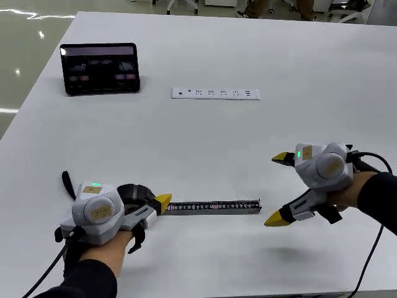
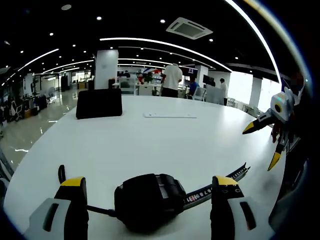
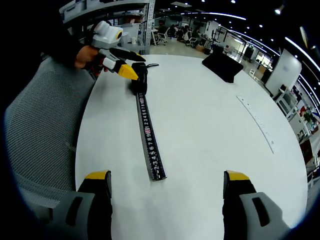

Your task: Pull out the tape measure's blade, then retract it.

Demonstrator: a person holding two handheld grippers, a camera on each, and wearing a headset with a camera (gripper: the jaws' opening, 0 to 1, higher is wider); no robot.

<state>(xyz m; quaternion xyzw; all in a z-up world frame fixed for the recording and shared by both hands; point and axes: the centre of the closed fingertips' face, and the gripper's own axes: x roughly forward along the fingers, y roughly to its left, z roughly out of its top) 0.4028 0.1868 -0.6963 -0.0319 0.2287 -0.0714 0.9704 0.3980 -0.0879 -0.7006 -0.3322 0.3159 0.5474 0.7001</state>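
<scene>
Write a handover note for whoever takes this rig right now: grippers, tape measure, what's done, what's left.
Left hand-held gripper: open, with a jaw on either side of the tape measure case and gaps showing.
Right hand-held gripper: open, holding nothing, near the blade's free end.
Blade: pulled out and lying flat on the table.
Done: pull-out.
Left: retract the blade.

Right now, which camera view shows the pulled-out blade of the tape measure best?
The right gripper view. There the blade runs lengthwise up the middle, its free end near and its numbers readable. The head view shows it whole but as a thin strip. The left gripper view shows it foreshortened and partly hidden.
</scene>
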